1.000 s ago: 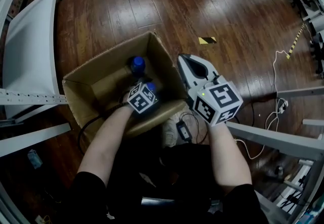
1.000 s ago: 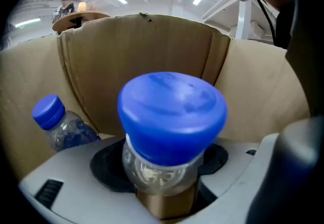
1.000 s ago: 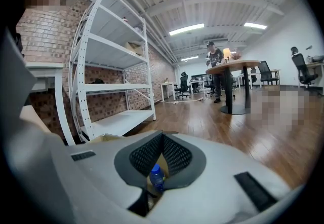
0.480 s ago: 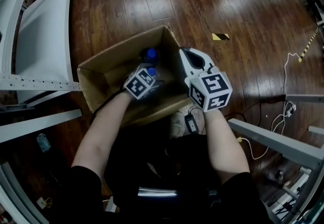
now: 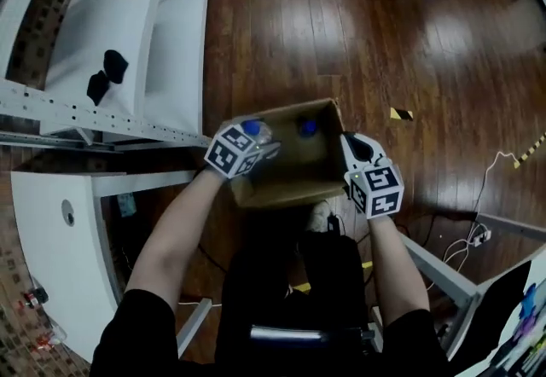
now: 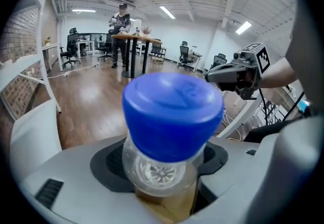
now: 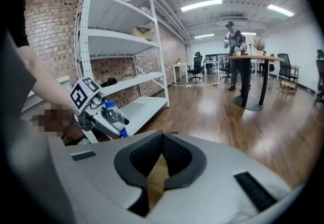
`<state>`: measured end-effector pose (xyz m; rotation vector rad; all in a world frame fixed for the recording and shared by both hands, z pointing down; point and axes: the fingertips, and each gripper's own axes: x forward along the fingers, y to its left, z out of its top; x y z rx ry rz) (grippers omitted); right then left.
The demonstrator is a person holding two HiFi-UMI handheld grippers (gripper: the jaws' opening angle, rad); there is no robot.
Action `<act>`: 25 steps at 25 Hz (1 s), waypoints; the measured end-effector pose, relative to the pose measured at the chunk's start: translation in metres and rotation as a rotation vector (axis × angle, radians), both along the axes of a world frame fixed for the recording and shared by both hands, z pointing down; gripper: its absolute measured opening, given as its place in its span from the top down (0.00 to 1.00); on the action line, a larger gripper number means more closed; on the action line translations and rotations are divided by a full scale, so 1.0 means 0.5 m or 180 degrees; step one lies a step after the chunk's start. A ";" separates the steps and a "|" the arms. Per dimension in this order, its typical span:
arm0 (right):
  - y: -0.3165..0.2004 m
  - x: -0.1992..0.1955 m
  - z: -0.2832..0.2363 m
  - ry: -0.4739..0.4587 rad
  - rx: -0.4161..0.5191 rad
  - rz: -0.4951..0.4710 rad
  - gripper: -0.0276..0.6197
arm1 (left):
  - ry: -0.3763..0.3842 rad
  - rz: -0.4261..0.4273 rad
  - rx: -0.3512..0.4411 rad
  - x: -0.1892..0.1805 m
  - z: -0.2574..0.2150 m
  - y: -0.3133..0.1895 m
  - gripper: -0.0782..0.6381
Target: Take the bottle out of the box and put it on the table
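Partway open, left hand-held gripper (image 5: 260,138) clamping blue-capped bottle (image 6: 172,116)

Beyond the box (image 5: 281,189) the wooden floor (image 5: 341,34) is open and gives wide passage. Left of the box a white shelf rack (image 5: 128,26) stands close and narrows the way. Nearer, left of the box, the white table (image 5: 51,230) offers bare surface. Right of the box a grey metal bar (image 5: 439,269) blocks low passage.

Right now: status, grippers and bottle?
Left gripper shut on bottle, up at left edge of box. Right gripper clamped on box wall. Second bottle inside box; white shelf rack close left.
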<state>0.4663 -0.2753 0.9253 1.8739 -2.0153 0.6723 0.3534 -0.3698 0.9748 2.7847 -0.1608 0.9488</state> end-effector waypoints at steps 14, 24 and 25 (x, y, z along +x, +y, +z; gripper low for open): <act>0.043 -0.308 -0.670 0.0135 0.0300 -0.0722 0.95 | 0.0460 -0.1204 -0.0068 -0.414 -0.732 0.046 0.45; -0.007 -0.667 -0.878 0.0144 0.0653 -0.1859 0.95 | 0.0784 -0.1978 0.0177 -0.702 -1.001 0.075 0.45; -0.017 -0.704 -0.888 0.0186 0.0690 -0.2028 0.95 | 0.0789 -0.2078 0.0235 -0.733 -1.017 0.078 0.45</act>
